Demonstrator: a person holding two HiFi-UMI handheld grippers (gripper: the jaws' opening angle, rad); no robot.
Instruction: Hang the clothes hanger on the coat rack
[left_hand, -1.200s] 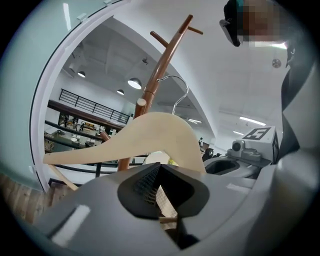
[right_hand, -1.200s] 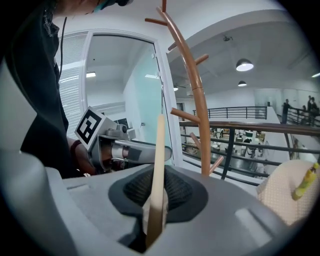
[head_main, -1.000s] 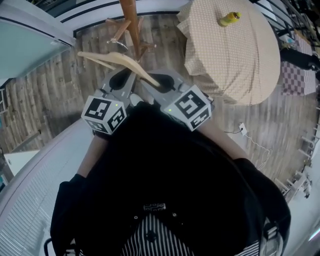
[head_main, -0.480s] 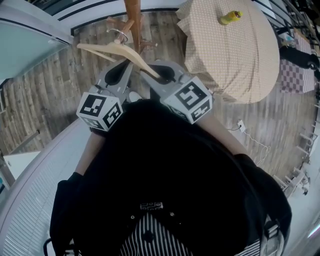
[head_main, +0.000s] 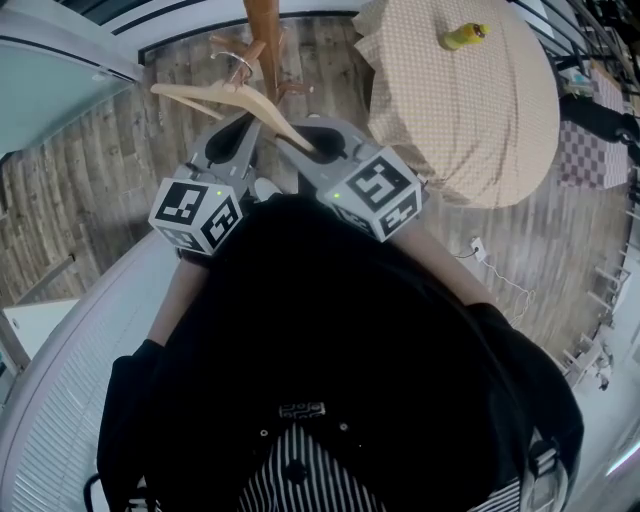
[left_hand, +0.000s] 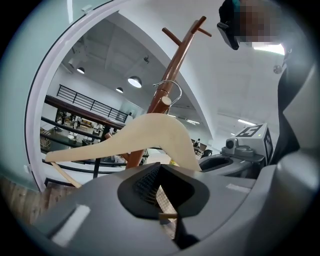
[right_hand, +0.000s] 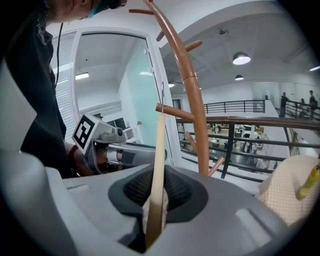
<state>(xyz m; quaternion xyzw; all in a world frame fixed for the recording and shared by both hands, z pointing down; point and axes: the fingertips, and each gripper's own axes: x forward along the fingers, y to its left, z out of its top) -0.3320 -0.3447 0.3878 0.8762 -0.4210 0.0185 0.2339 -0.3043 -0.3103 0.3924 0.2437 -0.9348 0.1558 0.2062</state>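
Hovering above the plank floor (head_main: 100, 180), the left gripper (head_main: 246, 120) and right gripper (head_main: 305, 145) both have fingers clamped on the wooden hanger (head_main: 200, 96), its hook just beside the coat rack (head_main: 262, 25) at twelve o'clock, cloth-covered table (head_main: 470, 120) at two

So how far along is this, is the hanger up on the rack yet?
Done: the wooden hanger is picked up, clamped by one end in the right gripper. In hand: its metal hook is held up close to a peg of the coat rack, but it doesn't look hooked on yet. Left: drop the hook over the peg and let go.
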